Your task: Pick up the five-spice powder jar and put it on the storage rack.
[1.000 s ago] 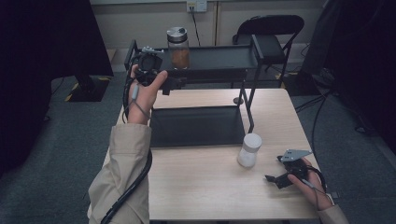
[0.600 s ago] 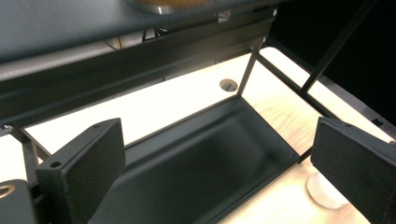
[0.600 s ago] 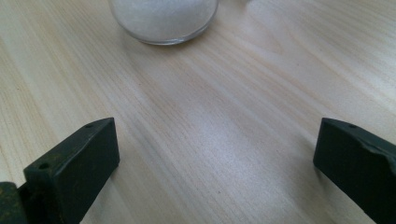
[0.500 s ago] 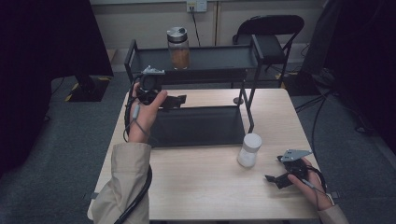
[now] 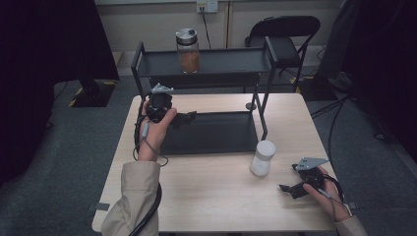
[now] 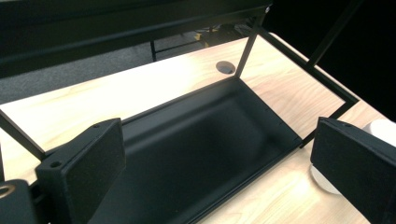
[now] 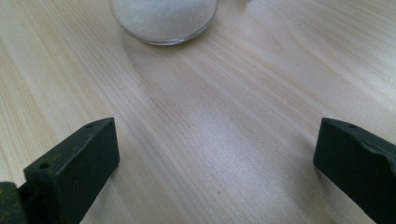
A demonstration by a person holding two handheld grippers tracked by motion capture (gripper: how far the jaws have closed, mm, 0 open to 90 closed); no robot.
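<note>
High view: a person at a wooden table (image 5: 216,196) works with 2 grippers around a black 2-tier rack (image 5: 206,64). The left gripper (image 5: 184,118) hangs over the lower tray (image 5: 216,132), jaws spread, gripping nothing. A jar of brown contents (image 5: 188,50) stands on the top shelf. A white jar (image 5: 262,158) sits on the table just off the tray's near right corner. The right gripper (image 5: 287,189) rests low near that jar, released.

Left gripper view: the pads (image 6: 100,158) stand wide apart above the bare tray (image 6: 196,154); the white jar (image 6: 380,128) peeks past the right pad.

Right gripper view: jaws agape and empty, with the white jar (image 7: 163,18) ahead on the tabletop, apart from both pads (image 7: 81,156).

Risk: a low, off-centre approach would likely nudge the white jar and tip it or slide it against the rack leg (image 5: 260,110).

Risk: a lift to the lower tray could clip the tray rim or leg.
</note>
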